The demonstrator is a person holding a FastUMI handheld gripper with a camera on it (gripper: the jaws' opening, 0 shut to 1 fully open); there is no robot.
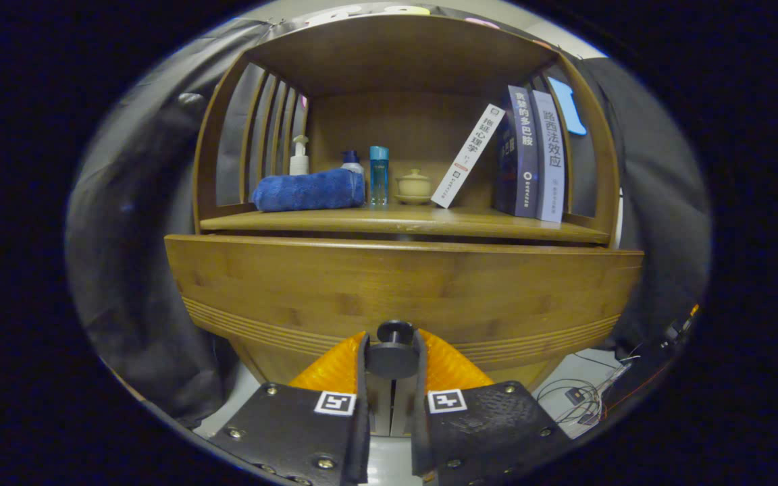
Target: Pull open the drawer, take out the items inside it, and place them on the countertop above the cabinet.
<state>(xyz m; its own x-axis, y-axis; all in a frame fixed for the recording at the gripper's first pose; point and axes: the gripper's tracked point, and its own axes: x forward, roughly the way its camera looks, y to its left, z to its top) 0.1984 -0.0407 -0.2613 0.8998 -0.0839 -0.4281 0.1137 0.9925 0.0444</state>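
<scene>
A wooden cabinet stands straight ahead of me. Its drawer front (402, 290) is broad and close, with a dark round knob (394, 332) low in the middle. My gripper (392, 351) is shut on that knob, one finger pressing on each side. A thin dark gap runs between the top edge of the drawer front and the countertop (497, 226) above it. What lies inside the drawer is hidden behind the front.
On the countertop lie a rolled blue towel (308, 191), a white pump bottle (300, 156), a teal bottle (378, 174), a small lidded pot (414, 185) and several books (531, 155), one leaning. Cables (581, 395) lie on the floor to the right.
</scene>
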